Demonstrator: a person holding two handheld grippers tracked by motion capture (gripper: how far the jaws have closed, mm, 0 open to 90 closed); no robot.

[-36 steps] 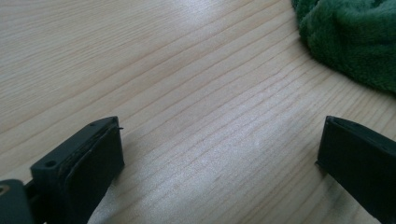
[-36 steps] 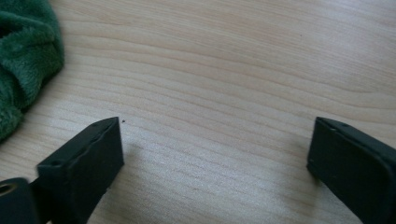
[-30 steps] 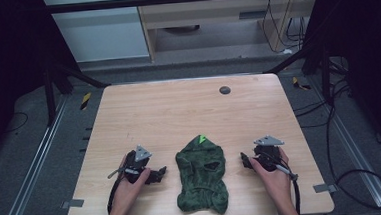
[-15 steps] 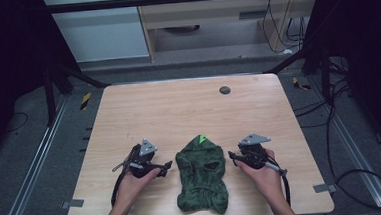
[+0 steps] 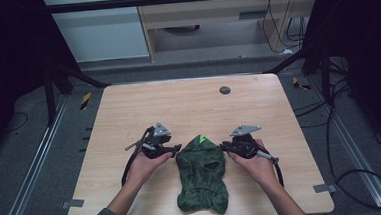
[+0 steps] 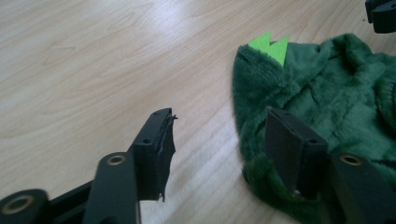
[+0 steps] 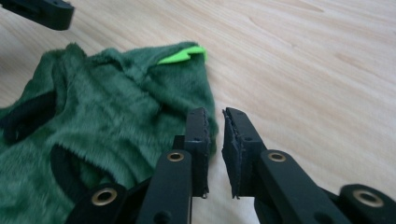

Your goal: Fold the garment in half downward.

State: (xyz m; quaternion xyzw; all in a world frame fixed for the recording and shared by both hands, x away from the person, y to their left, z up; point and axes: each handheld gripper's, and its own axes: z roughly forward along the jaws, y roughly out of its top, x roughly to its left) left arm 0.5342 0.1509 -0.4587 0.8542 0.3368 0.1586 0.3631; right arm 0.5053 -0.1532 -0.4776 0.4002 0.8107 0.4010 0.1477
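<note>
Both hands moved inward to one green garment [image 5: 201, 174], left gripper [image 6: 219, 135] fingers closing, nothing between, right gripper [image 7: 215, 130] fingers nearly clenched, empty

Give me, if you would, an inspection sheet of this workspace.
Surface: wooden table, pale, no stains seen.
Job's things: green plush garment lying flat near the front edge, bright green spike at its far end.
Clutter: small dark disc near the far edge.
Grippers: left gripper open, jaws just been closing, astride the garment's edge; right gripper jaws just been closing to a narrow gap, nothing between them, beside the garment.
Cables: a black cable trails from each gripper; floor cables at right.
Surroundings: grey floor, pale cabinet behind.
</note>
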